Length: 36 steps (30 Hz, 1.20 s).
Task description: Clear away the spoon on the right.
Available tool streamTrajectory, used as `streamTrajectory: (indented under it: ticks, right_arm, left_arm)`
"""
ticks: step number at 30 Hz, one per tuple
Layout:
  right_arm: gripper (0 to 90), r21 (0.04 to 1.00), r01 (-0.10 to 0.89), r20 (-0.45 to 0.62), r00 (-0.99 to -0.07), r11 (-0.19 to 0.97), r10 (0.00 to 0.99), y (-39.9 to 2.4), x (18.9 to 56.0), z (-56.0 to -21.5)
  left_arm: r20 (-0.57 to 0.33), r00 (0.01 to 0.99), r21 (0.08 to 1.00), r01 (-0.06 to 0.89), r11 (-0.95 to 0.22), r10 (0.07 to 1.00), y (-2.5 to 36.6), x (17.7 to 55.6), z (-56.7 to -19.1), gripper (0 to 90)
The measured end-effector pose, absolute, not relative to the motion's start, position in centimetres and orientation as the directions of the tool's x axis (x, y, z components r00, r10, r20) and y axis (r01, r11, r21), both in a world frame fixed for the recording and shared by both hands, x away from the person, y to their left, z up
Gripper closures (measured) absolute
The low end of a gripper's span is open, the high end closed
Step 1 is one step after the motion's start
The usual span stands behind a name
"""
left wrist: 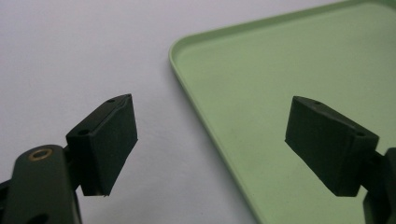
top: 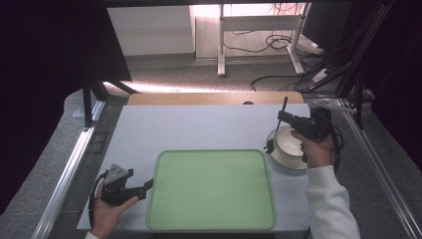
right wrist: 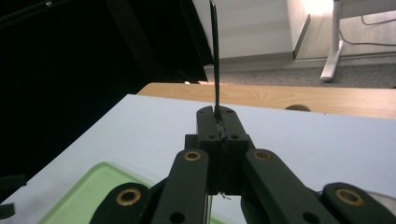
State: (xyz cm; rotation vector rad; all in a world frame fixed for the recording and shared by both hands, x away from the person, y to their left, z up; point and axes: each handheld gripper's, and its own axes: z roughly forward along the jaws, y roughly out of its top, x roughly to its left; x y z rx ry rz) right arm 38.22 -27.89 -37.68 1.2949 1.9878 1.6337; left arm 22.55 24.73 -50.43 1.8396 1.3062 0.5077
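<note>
1. Green plastic, matte and shallow-rimmed: the tray (top: 211, 189) lies bare in the lower centre of the high view, on the pale grey surface (top: 199, 127).
2. The left tongs (top: 148, 184) sit at the lower left of that view, at the tray's left edge. In the left gripper view the jaws stand well apart, one over the surface and one over the tray (left wrist: 289, 93), with the rim running between them and nothing in them.
3. The right tongs (top: 281, 116) are at the right of the high view, held above a white bowl (top: 288, 148) that stands just beside the tray's upper right corner.
4. In the right gripper view the jaws are pressed together on a thin black utensil handle (right wrist: 214, 56), which rises straight up from the tips. In the high view its lower end seems to reach into the bowl; what kind of utensil it is cannot be told.
5. Handling, as a judgement: the handle looks stiff, light and narrow, so it may pivot or slip between flat pads. A grip lower down, nearer the head, would steady it.
6. The bowl looks ceramic, so heavier and breakable. Its rim is the likely hold.
</note>
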Motion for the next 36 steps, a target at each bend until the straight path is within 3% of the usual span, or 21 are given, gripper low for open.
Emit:
streamTrajectory:
  ticks: [36]
  right_arm:
    - [89.9,0.827,0.558,0.350,-0.602,0.065,0.718,-24.6,33.6,-40.6]
  left_arm:
    - [-0.118,0.378,0.787,0.599,-0.145,0.918,24.7,22.6,-50.5,16.6]
